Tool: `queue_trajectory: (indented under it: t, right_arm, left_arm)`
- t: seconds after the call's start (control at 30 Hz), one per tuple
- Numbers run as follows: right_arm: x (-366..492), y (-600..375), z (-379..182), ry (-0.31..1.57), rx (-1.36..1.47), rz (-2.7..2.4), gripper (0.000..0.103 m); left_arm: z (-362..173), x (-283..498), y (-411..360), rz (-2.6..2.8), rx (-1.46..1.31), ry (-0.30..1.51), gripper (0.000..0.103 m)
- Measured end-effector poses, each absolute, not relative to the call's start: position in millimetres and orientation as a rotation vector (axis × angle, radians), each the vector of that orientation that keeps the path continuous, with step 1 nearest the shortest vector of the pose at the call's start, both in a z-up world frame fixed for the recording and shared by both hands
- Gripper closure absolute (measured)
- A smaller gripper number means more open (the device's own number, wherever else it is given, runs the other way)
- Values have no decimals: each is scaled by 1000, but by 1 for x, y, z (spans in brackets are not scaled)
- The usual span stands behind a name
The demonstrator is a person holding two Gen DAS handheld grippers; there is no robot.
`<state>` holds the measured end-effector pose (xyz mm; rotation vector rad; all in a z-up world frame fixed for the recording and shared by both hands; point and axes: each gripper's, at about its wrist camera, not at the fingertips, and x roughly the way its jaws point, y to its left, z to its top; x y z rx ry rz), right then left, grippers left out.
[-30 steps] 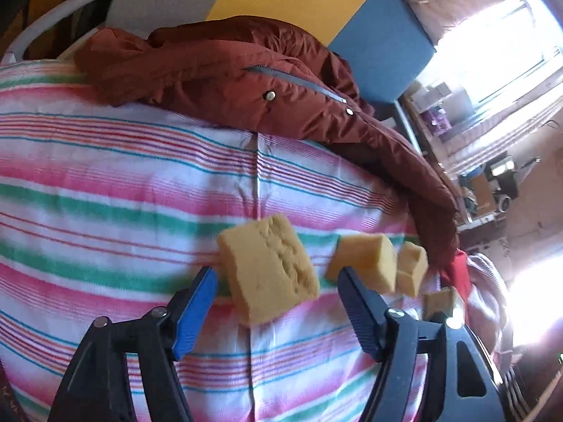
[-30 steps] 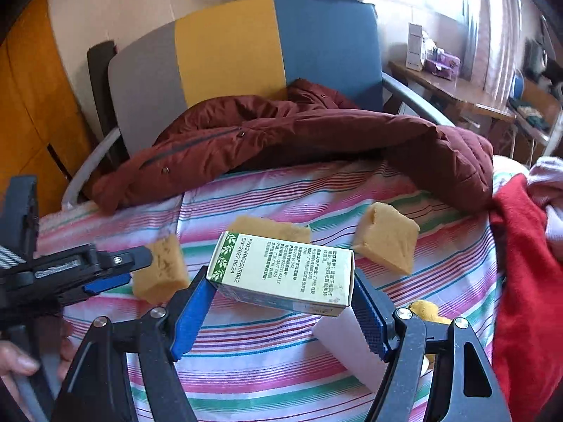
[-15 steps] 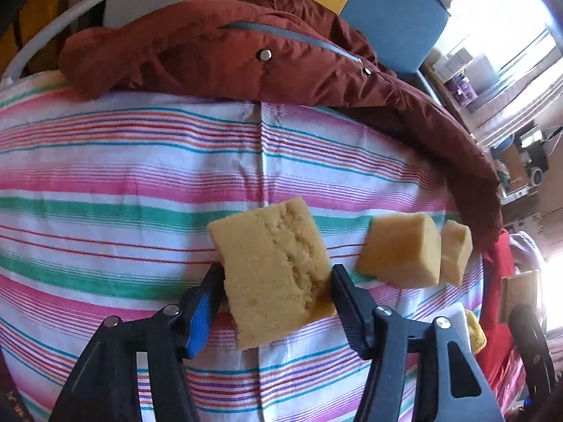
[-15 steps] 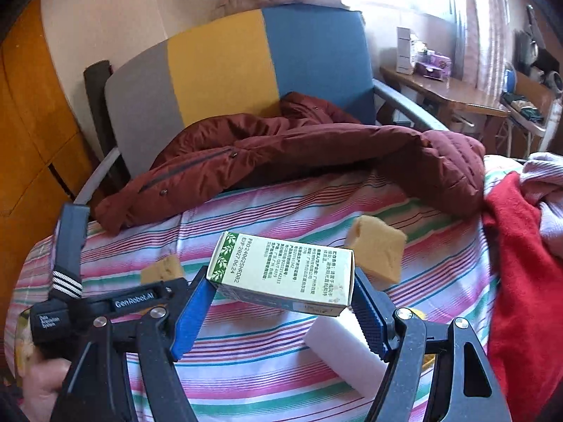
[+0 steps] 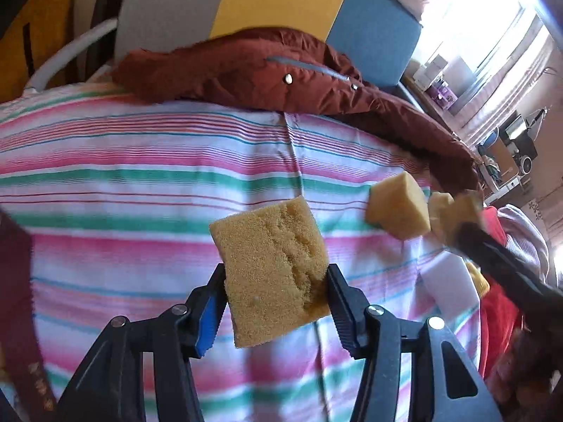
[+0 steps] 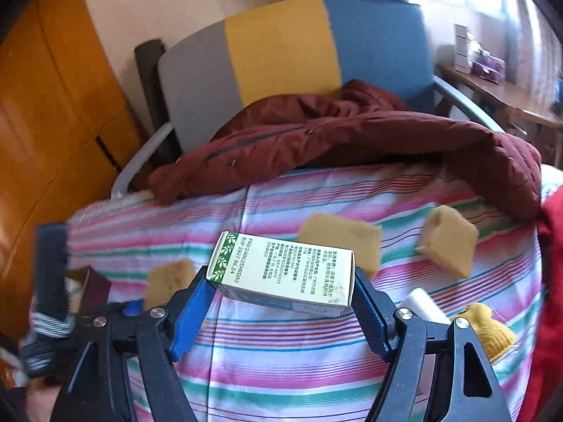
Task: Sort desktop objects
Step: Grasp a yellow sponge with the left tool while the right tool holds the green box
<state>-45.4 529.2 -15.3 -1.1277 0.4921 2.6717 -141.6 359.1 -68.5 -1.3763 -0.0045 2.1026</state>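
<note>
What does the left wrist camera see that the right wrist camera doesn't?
Only the left wrist view shows the left tool from its own side, clamped on a big yellow sponge, with the pitted face of the sponge up close.

Only the right wrist view shows the right tool clamped on a printed white and green box, plus the orange wooden cabinet at the left.

Both show the striped cloth, the dark red jacket, the grey, yellow and blue chair back and loose sponge pieces on the cloth.

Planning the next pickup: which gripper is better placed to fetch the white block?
Neither is free. The right gripper is nearer the white block, but holds the box; left gripper holds a sponge.
</note>
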Motion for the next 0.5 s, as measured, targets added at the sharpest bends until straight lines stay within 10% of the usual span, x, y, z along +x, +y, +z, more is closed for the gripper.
queue_trajectory:
  t: [0.5]
  right_arm:
    - [-68,465,-43,382,-1327,2799,27]
  left_arm:
    - [-19,-89,248,2257,-1236,27,48]
